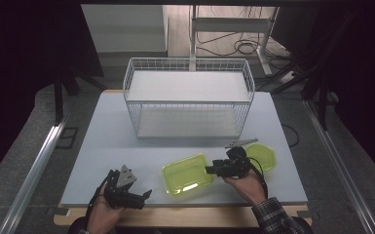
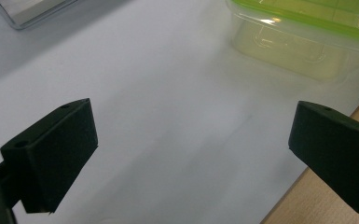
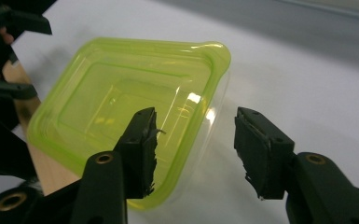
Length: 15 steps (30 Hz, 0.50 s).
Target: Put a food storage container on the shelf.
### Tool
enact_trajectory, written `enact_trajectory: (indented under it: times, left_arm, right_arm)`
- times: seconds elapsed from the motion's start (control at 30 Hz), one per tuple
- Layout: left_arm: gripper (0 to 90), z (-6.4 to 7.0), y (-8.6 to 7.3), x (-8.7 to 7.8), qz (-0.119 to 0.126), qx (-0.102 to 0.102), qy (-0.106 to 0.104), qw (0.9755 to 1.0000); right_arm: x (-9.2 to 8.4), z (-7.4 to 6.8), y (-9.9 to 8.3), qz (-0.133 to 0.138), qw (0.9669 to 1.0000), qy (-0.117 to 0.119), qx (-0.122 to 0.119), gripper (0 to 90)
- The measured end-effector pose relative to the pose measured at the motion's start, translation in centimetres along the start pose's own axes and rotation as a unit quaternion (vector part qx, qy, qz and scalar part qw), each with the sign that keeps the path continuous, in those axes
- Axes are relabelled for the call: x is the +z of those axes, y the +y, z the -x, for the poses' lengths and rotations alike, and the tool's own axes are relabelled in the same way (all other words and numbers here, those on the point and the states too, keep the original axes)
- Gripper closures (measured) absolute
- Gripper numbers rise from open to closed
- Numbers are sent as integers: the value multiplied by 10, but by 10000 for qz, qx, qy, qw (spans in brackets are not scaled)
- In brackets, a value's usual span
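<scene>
A yellow-green clear plastic container (image 1: pixel 187 173) lies at the table's front middle. My right gripper (image 1: pixel 209 169) is at its right edge, open. In the right gripper view the container (image 3: pixel 116 102) lies under the right gripper (image 3: pixel 196 128); one jaw stands over its inside and the other outside, with the rim between them and untouched. My left gripper (image 1: pixel 143 197) hovers at the front left, open and pointing toward the container. In the left gripper view the left gripper (image 2: pixel 191 123) has bare table between its wide jaws, and the container (image 2: pixel 298 42) lies ahead at the upper right.
A white wire basket (image 1: pixel 189 97) with a shelf stands at the back middle. A green six-sided lid (image 1: pixel 264 155) lies behind my right hand, and a metal clip (image 1: pixel 241 143) lies beside it. The table's wooden front edge (image 2: pixel 317 200) is close under my left gripper.
</scene>
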<state>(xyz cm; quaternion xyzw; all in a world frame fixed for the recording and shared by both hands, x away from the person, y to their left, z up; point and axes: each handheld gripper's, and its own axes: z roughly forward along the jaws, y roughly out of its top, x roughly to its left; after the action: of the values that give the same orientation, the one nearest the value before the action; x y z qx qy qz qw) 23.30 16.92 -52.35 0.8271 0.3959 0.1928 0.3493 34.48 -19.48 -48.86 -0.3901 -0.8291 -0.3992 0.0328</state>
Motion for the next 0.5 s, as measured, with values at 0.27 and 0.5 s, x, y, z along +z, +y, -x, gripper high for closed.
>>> enact_trajectory:
  times: [0.27,0.5]
  left_arm:
    - [9,1,1,2,-74,54,2,10000]
    - [9,3,1,4,-128,130,23,9998]
  right_arm:
    - [10,13,5,-131,9980,275,545,585]
    - [17,20,4,-294,9908,689,1126,713]
